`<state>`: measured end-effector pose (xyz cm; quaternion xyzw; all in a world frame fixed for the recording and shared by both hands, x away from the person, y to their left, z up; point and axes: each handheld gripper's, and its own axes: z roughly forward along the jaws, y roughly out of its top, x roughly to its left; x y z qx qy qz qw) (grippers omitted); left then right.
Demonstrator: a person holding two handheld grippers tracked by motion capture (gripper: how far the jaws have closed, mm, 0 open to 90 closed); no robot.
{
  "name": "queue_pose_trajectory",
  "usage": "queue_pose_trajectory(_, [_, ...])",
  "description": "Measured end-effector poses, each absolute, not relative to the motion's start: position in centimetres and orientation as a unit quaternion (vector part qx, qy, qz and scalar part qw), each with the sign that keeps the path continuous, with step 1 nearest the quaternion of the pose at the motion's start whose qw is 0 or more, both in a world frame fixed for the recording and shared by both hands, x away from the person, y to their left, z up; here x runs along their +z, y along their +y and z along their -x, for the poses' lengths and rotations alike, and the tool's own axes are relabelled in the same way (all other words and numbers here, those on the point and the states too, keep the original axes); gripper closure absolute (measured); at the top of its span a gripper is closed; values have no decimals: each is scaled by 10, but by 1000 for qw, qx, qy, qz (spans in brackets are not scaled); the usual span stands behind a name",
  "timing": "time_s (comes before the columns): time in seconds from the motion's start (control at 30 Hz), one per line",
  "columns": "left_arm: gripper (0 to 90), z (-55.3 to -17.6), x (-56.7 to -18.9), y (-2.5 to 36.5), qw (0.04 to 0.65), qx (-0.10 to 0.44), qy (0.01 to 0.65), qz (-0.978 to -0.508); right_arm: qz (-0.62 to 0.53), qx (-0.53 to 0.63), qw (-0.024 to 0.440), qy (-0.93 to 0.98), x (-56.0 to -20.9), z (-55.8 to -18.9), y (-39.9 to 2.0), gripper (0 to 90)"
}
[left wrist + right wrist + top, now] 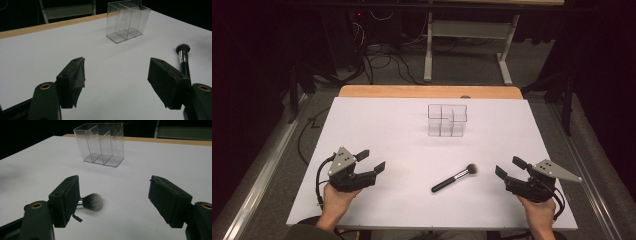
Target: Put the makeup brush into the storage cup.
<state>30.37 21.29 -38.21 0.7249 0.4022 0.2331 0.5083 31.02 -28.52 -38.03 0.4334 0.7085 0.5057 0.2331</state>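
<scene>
Makeup brush (455,178) lies flat on the white tabletop (382,130), handle pointing near-left, bristles far-right toward the right gripper (508,168), which is nearer. Both it and the left gripper (371,161) hold jaws wide and empty. The clear organizer (447,120) stands beyond.

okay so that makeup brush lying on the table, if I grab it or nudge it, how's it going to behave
The brush has a round, slim black handle lying flat on the smooth white table, so a nudge would probably roll it. It looks stiff and light, an easy lift. The glossy handle may slip between pads, and the fluffy bristle head would likely squash, so grip the handle instead.
</scene>
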Motion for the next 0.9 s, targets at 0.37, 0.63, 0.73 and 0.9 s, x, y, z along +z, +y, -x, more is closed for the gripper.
queue_pose_trajectory(0.37, [300, -304, -381, 211, 512, 223, 398, -728, -433, 504, 233, 710, -381, -311, -285, 270])
queue_pose_trajectory(0.63, [295, -303, -379, 209, 519, 217, 396, -726, -434, 504, 230, 710, -381, -312, -285, 271])
queue_pose_trajectory(0.73, [291, -302, -377, 206, 519, 214, 390, -729, -433, 504, 231, 711, -381, -311, -285, 271])
queue_pose_trajectory(0.9, [286, -301, -374, 201, 520, 212, 378, -736, -436, 504, 230, 709, -381, -312, -285, 271])
